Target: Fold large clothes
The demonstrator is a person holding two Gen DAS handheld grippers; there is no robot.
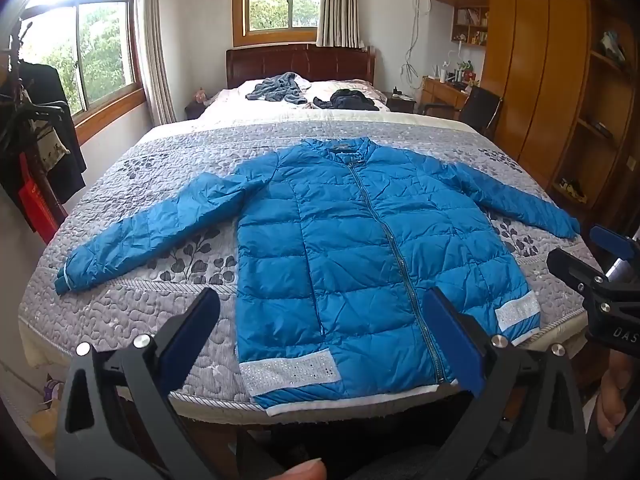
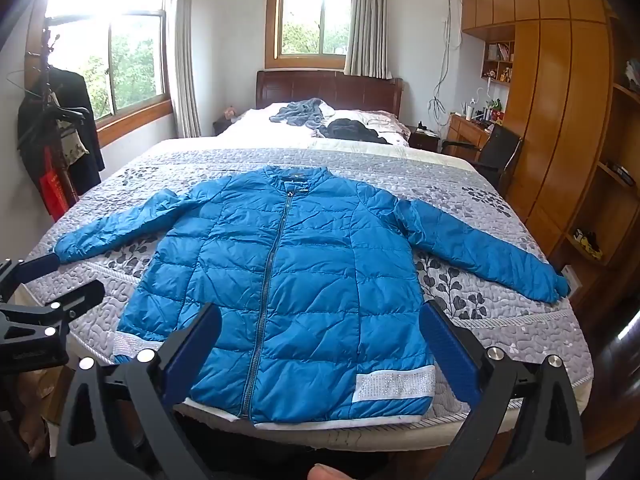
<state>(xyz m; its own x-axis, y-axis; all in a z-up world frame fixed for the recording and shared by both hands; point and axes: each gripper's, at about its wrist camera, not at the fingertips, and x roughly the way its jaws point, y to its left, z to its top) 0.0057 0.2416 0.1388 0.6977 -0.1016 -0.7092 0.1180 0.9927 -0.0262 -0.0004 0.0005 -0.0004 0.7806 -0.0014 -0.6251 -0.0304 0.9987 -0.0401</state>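
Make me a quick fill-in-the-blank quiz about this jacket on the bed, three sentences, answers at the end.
1. The blue jacket lies flat on the bed with its zipper ____.
2. Both sleeves are spread ____ from the body.
3. The left claw and the right claw are both ____ and hold nothing.

Answers: closed; outward; open

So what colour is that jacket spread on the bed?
Bright blue jacket, with white sparkly bands near the hem; the right wrist view shows it best.

The bed (image 1: 120, 312) wears a grey leaf-print quilt (image 1: 168, 184). A blue puffer jacket (image 1: 352, 248) lies flat on it, zipped, sleeves spread; two crumpled garments (image 1: 280, 88) lie near the headboard.
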